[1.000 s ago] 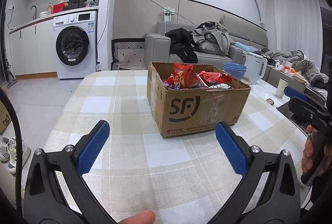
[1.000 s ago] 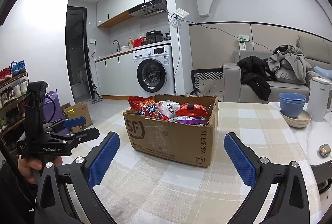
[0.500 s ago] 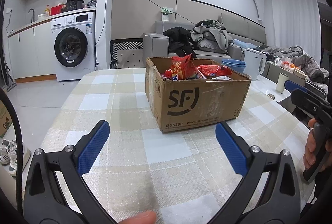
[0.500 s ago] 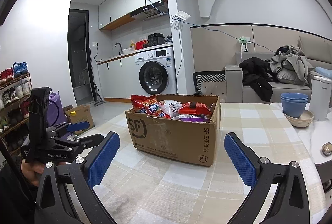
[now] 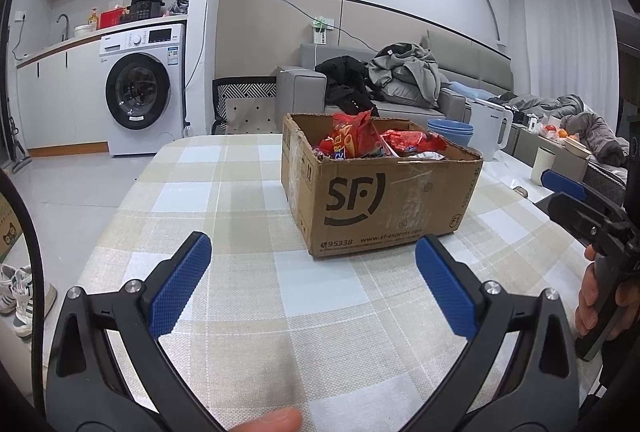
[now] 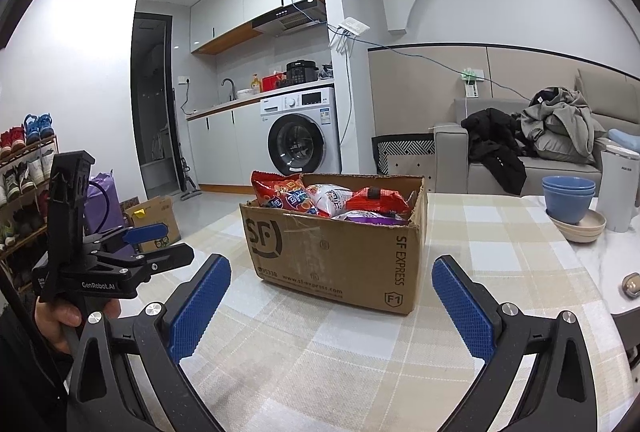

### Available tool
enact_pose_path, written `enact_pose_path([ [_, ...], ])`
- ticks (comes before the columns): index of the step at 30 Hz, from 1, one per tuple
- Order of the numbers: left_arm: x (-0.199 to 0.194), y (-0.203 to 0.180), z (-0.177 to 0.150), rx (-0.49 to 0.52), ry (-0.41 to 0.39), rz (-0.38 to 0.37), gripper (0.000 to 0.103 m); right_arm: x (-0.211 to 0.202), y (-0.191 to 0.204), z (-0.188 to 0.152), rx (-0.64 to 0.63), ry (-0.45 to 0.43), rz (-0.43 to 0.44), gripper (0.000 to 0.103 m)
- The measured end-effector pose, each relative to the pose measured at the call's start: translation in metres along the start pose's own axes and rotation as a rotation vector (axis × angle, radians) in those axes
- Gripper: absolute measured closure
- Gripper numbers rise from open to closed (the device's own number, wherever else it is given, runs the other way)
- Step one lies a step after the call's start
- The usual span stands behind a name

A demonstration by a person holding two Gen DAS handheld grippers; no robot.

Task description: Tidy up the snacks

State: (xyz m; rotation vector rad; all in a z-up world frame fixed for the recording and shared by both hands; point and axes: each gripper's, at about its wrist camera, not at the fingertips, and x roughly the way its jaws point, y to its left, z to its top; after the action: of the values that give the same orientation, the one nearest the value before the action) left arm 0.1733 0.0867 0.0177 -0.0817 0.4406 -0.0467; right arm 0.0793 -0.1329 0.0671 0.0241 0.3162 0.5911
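Note:
A brown cardboard box (image 5: 384,200) printed "SF" stands on the checked tablecloth (image 5: 240,272), filled with several snack bags (image 5: 356,140), mostly red. The right wrist view shows the same box (image 6: 336,252) with red, white and purple bags (image 6: 320,198) poking above its rim. My left gripper (image 5: 314,264) is open and empty, held a short way in front of the box's near corner. My right gripper (image 6: 330,284) is open and empty too, facing the box's other side. Each gripper also appears in the other's view, held by a hand.
Stacked blue bowls (image 6: 568,198) on a beige dish and a white kettle (image 6: 618,188) stand at the table's far right. A small round object (image 6: 631,284) lies on the marble top. Beyond are a washing machine (image 5: 138,98), a sofa with clothes (image 5: 400,80) and a shoe rack (image 6: 24,168).
Both grippers have drifted slightly lower and closer to the box, which now looks a little larger. Both stay open and nothing has been picked up.

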Motion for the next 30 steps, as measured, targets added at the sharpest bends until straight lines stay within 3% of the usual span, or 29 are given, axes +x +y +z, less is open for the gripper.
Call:
enact_pose_path([
  [30, -0.0016, -0.0016, -0.0006, 0.007, -0.007, -0.002, 0.001, 0.0028, 0.002, -0.0054, -0.014, 0.002, -0.003, 0.0],
])
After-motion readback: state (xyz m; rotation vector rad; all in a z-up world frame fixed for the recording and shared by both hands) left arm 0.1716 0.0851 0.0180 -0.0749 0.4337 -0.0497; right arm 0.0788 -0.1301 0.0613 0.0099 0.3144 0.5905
